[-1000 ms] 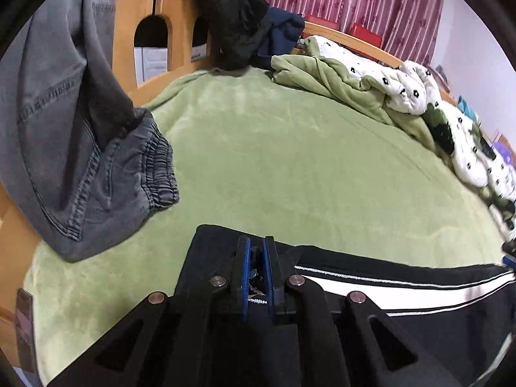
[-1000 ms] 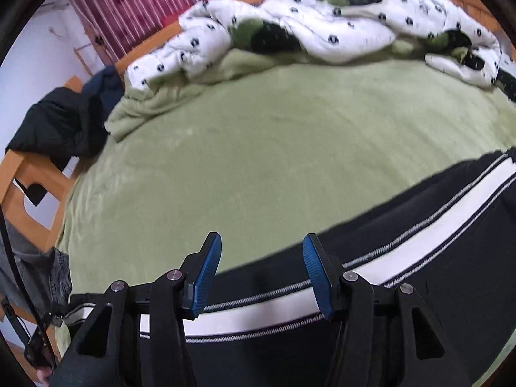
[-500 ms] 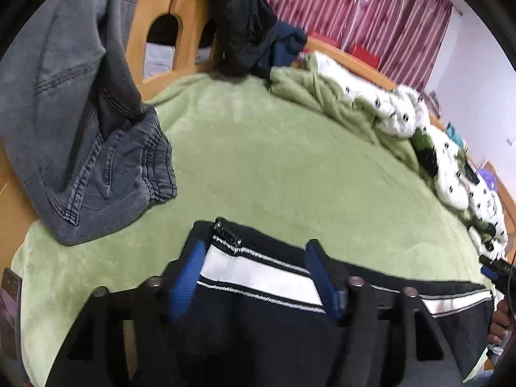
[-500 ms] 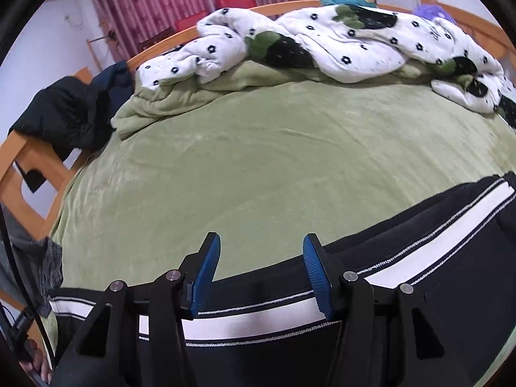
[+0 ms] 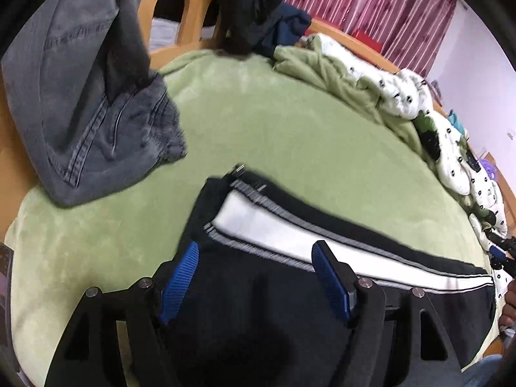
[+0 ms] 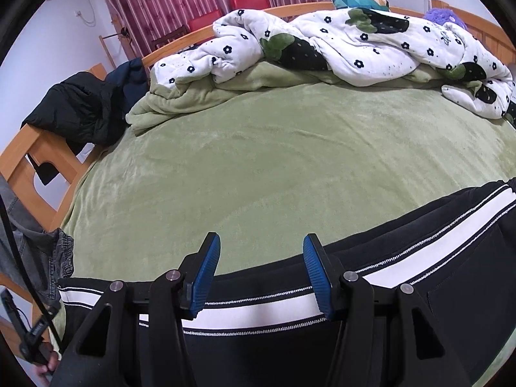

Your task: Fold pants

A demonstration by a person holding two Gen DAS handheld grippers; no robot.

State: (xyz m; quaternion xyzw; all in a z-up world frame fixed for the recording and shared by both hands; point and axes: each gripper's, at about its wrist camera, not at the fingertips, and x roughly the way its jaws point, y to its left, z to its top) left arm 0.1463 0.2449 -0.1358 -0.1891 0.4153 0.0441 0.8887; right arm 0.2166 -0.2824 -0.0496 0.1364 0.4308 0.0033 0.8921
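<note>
Bed (image 6: pixel 283 161): covered by a green plush blanket, with a wooden frame around it.
Quilt (image 6: pixel 354 42): white with black flowers, bunched along the far edge of the bed, over a rumpled green blanket.
Pants (image 6: pixel 451 274): black with a white side stripe edged in thin lines; they lie flat along the near edge of the bed, stretched from one claw to the other.
Jeans (image 5: pixel 90 103): grey denim, draped over the bed frame at the left, the lower end resting on the green blanket just beside the end of the pants.
Jacket (image 6: pixel 80 106): black, piled on the frame's corner next to a navy garment.
Left claw (image 5: pixel 254 277): spread wide above the end of the pants, gripping nothing.
Right claw (image 6: pixel 261 274): spread wide above the striped edge of the pants, gripping nothing.
</note>
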